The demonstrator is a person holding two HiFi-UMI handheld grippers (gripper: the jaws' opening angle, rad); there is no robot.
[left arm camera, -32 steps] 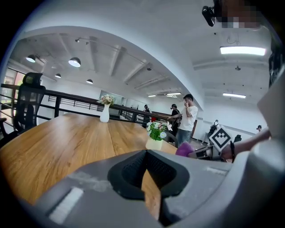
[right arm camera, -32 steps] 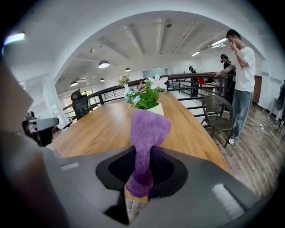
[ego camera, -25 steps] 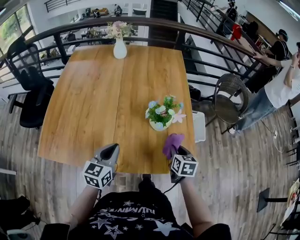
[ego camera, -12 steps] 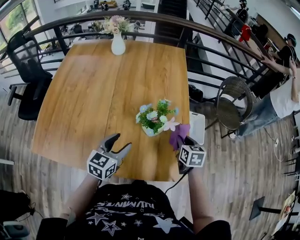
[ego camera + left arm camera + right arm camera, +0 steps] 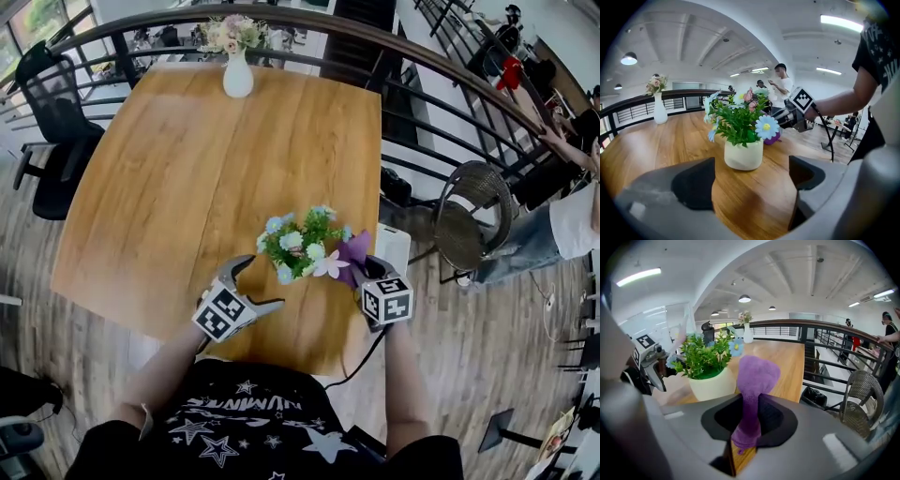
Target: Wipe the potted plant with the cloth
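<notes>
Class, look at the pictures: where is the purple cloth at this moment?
In the head view the purple cloth is pinched in the right gripper, just right of the potted plant, at the near edge of the table.

White vase [image 5: 237,77] at wooden table's [image 5: 178,178] far edge

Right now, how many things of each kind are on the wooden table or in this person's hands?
Potted plant: 1
White vase of flowers: 1
Purple cloth: 1, pinched in the right gripper
Grippers: 2; the left gripper has just been opening its jaws, with nothing between them
Total: 5
</notes>
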